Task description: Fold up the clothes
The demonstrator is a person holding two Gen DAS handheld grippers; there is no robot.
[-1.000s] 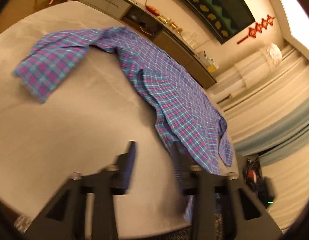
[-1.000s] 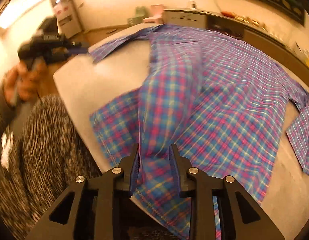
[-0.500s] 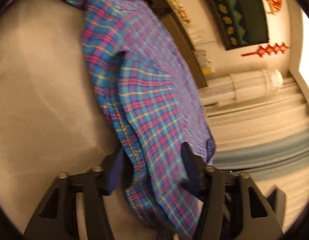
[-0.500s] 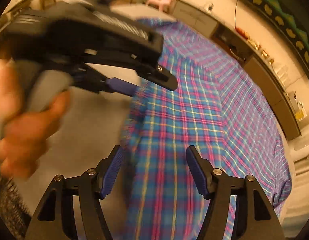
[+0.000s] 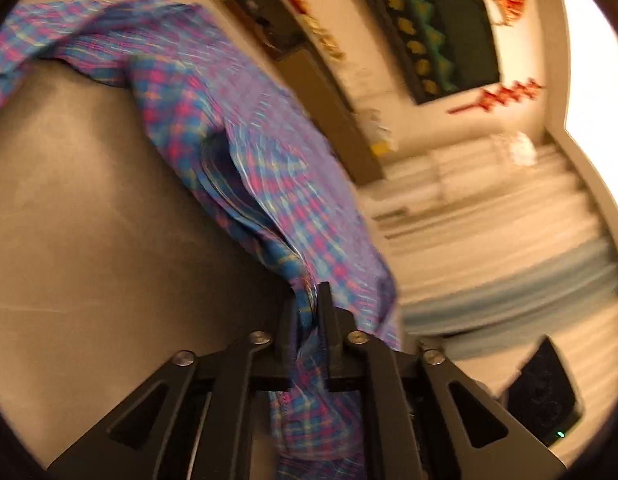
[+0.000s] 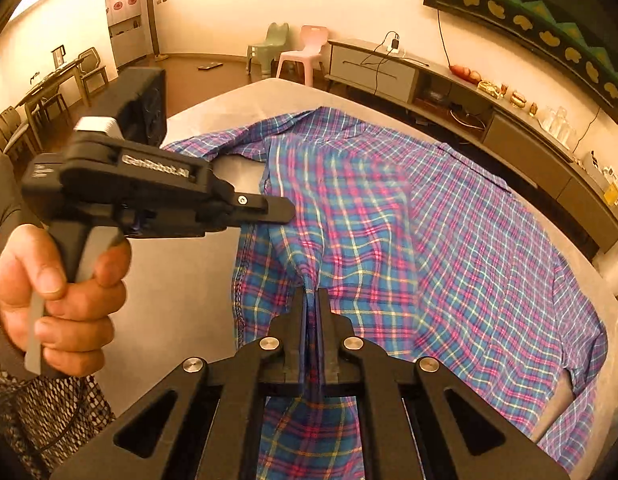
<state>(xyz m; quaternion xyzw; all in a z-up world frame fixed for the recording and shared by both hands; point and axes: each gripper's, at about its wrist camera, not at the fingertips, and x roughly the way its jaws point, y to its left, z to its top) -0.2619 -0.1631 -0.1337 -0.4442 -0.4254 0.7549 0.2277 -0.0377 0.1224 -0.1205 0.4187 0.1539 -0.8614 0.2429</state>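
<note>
Your left gripper [image 5: 309,312] has its two fingers pressed nearly together at the 6 o'clock edge of its own wrist view, clamped on a bunch of the plaid shirt [image 5: 245,168]. Your right gripper [image 6: 311,312] is likewise pinched onto a gathered fold of cloth at 6 o'clock of its view. At 9 o'clock there, your left hand [image 6: 57,292] wraps the other tool's handle, fingers curled round the trigger, its nose pointing toward 3 o'clock.
</note>
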